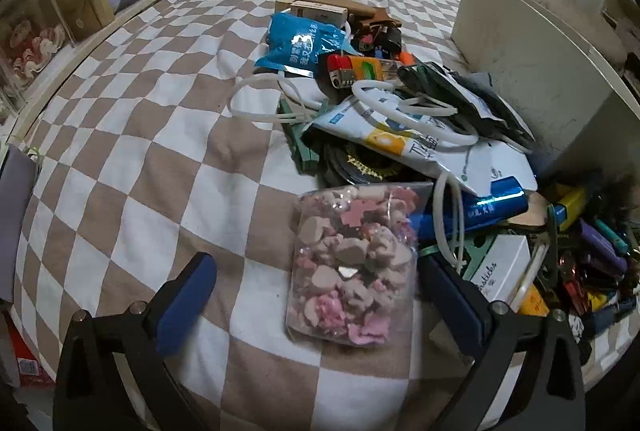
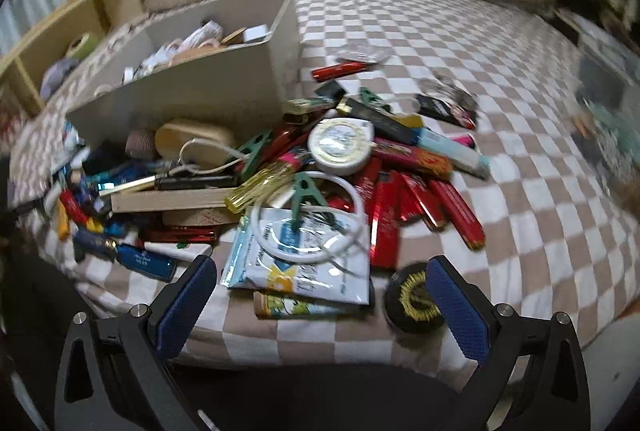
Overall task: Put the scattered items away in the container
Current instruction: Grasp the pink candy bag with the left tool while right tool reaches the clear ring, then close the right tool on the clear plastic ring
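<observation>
Scattered items lie heaped on a checked bedspread (image 1: 132, 159) beside one beige container (image 2: 208, 79), which sits at eleven o'clock from the right gripper (image 2: 322, 301) and already holds a few things. Both grippers stand wide open, gripping nothing: the left gripper (image 1: 316, 305) has one clear bag (image 1: 354, 265) of pink and tan pieces lying between its two blue pads, untouched, while the right has one white packet (image 2: 304, 263) ahead at twelve o'clock and one black round tin (image 2: 414, 301) just inside its right pad. Farther out are one white round tin (image 2: 340, 147), two green clips (image 2: 302, 199), one blue pouch (image 1: 298, 43) and several red sticks (image 2: 456, 207), too jumbled to count.
</observation>
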A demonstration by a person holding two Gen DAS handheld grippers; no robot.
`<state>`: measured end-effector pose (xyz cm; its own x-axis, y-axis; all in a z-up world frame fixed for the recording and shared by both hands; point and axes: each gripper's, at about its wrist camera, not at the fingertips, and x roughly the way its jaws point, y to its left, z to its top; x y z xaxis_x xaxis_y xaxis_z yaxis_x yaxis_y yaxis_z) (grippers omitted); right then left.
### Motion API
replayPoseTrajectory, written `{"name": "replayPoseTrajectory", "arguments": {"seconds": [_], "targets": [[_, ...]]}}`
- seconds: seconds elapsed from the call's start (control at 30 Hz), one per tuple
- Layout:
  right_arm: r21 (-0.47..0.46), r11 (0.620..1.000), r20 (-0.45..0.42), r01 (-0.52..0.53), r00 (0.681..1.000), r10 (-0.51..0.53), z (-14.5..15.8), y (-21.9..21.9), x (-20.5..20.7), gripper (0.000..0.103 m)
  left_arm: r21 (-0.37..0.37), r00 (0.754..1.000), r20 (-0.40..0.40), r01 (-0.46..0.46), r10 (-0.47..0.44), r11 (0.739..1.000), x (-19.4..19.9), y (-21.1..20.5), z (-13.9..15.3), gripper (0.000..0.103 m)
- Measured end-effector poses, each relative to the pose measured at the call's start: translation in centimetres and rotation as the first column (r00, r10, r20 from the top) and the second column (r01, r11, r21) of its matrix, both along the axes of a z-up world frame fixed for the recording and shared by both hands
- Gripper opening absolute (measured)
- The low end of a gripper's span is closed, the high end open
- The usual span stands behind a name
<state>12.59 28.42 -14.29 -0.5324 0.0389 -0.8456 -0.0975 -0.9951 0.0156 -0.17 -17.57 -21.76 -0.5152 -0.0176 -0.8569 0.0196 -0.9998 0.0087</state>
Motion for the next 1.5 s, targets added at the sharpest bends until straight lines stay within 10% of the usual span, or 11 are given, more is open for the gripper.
{"name": "replayPoseTrajectory", "arguments": {"seconds": [0.4,0.73,0.93,1.5], "targets": [[0.072,0.988,0.201,-0.139,0.972,0.122,-3.2,-0.4,-5.2,0.103,-0.018,0.989,-0.148,-0.017,0.014,1.000,1.9,-0.2,0.0,0.087],[0.067,0.985,0.256,-0.160,0.957,0.139,-4.6,0.1,-7.6,0.103,-0.018,0.987,-0.160,-0.009,0.006,1.000,2.4,-0.5,0.7,0.033],[0.053,0.980,0.239,-0.191,0.955,0.173,-4.4,-0.1,-7.2,0.085,0.012,0.987,-0.162,-0.012,0.014,1.000,3.3,-0.9,1.2,0.029],[0.073,0.991,0.091,-0.108,0.991,0.102,-0.3,1.8,-3.9,0.085,0.051,0.979,-0.193,-0.062,0.070,0.997,5.3,-2.2,3.9,0.028]]}}
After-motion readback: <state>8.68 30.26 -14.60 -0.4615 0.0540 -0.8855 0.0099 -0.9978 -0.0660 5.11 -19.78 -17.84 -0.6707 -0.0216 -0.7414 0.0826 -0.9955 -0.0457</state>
